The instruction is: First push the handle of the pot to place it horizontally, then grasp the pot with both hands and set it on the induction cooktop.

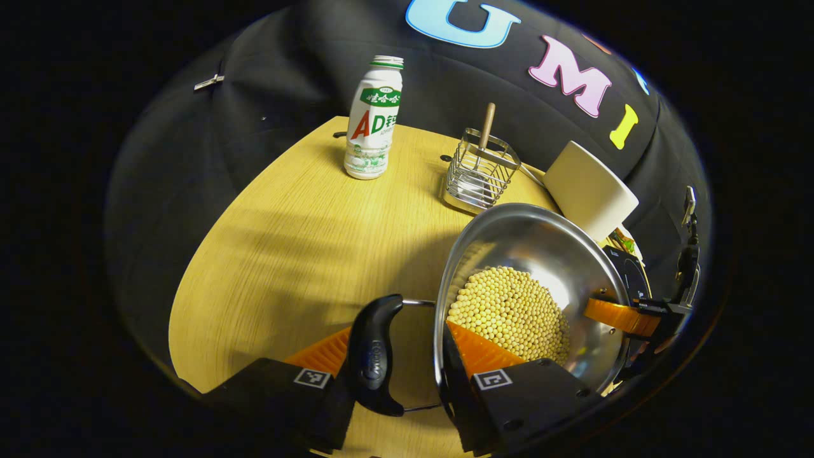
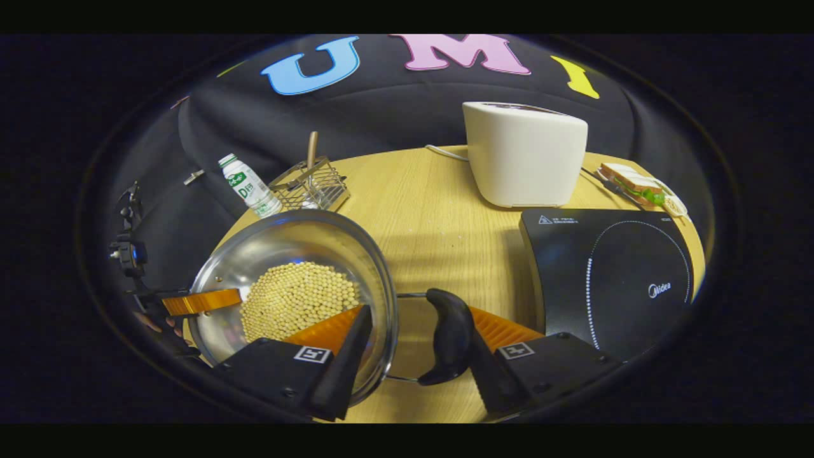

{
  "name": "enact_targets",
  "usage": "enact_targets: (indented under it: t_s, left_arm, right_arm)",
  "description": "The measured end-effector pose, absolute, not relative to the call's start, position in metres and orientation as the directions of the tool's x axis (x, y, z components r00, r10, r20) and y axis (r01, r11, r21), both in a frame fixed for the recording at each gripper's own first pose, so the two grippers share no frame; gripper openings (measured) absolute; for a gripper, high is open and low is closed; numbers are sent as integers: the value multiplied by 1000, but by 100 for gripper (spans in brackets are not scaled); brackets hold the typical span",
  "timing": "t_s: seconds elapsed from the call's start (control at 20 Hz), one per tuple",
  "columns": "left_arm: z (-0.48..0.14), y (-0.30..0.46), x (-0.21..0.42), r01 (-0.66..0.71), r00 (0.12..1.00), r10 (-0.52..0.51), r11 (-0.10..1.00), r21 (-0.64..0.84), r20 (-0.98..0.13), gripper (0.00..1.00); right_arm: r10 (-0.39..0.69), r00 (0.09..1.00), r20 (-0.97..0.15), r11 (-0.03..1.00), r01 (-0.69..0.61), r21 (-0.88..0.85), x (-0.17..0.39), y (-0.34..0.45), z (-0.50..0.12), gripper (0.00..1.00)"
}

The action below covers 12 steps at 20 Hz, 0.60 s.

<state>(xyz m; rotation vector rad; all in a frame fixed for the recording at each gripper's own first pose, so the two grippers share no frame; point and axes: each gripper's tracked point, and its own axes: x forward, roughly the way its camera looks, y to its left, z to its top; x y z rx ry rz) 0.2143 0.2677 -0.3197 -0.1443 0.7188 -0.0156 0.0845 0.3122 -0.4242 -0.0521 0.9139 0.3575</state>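
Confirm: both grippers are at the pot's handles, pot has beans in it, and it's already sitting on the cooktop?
One error: the pot is not on the cooktop. The right gripper view shows it over the bare table, left of the cooktop. The rest holds: beans inside, left gripper and right gripper each straddling a handle.

A round wooden table [image 2: 439,210] stands in the booth. Its top is light yellow wood with thin lines running along it. Black cloth [image 1: 286,70] hangs behind the table like a wall, soft and a bit wrinkled. A small silver clip [image 1: 208,82] is pinned on the cloth. Light falls from above and makes the table bright in the middle. Soft grey shadows lie across the wood. Past the table edge it is dark.
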Motion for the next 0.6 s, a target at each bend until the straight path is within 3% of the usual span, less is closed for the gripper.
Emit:
enact_targets:
  t_s: [0.1, 0.6]
  left_arm:
    - [-320, 268, 215, -38, 755, -66, 989, -143, -653, 66]
    - [-320, 268, 211, -74, 766, -46, 984, -159, -641, 61]
  right_arm:
    - [288, 545, -787, 937, -330, 114, 84, 312, -426, 68]
    - [277, 517, -810, 939, -324, 114, 81, 310, -431, 61]
